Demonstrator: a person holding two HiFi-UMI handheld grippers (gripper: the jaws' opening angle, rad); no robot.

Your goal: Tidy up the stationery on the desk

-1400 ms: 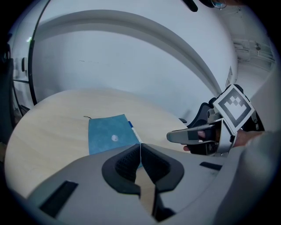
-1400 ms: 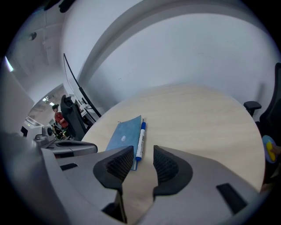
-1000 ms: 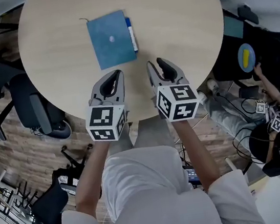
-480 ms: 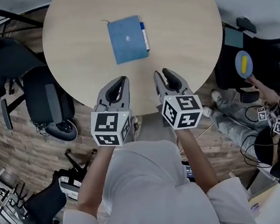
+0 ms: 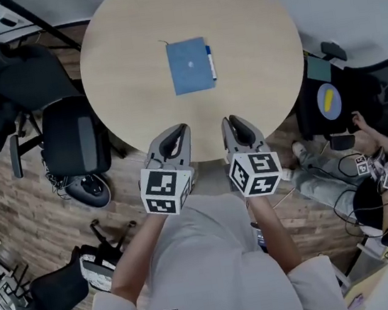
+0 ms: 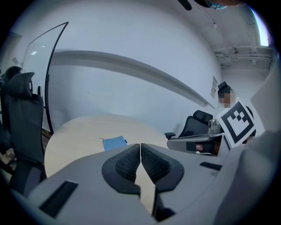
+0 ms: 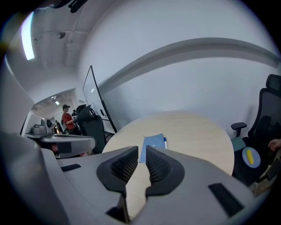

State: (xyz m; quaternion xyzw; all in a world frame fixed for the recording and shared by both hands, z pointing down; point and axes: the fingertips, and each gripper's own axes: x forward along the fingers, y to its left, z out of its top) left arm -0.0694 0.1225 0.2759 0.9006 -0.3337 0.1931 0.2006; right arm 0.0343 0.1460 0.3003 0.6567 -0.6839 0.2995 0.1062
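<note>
A blue notebook (image 5: pixel 189 65) lies flat near the middle of the round wooden table (image 5: pixel 129 52), with a blue-and-white pen (image 5: pixel 210 62) lying along its right edge. Both grippers hover side by side over the table's near edge, well short of the notebook. My left gripper (image 5: pixel 174 133) is shut with its pad tips touching and nothing between them; the notebook (image 6: pixel 115 143) shows just beyond it. My right gripper (image 5: pixel 236 122) is shut to a thin slit and empty. In the right gripper view the notebook (image 7: pixel 153 141) and pen (image 7: pixel 165 141) lie straight ahead of the jaws.
Black office chairs (image 5: pixel 69 132) stand close to the table's left side. Another chair holding a round blue and yellow thing (image 5: pixel 328 102) stands at the right, with a seated person (image 5: pixel 385 188) beyond it. Wooden floor lies below the near edge.
The view has pulled back and the table looks smaller and farther. Both grippers have drawn back from over the tabletop to its near edge. The notebook and pen have not moved.
</note>
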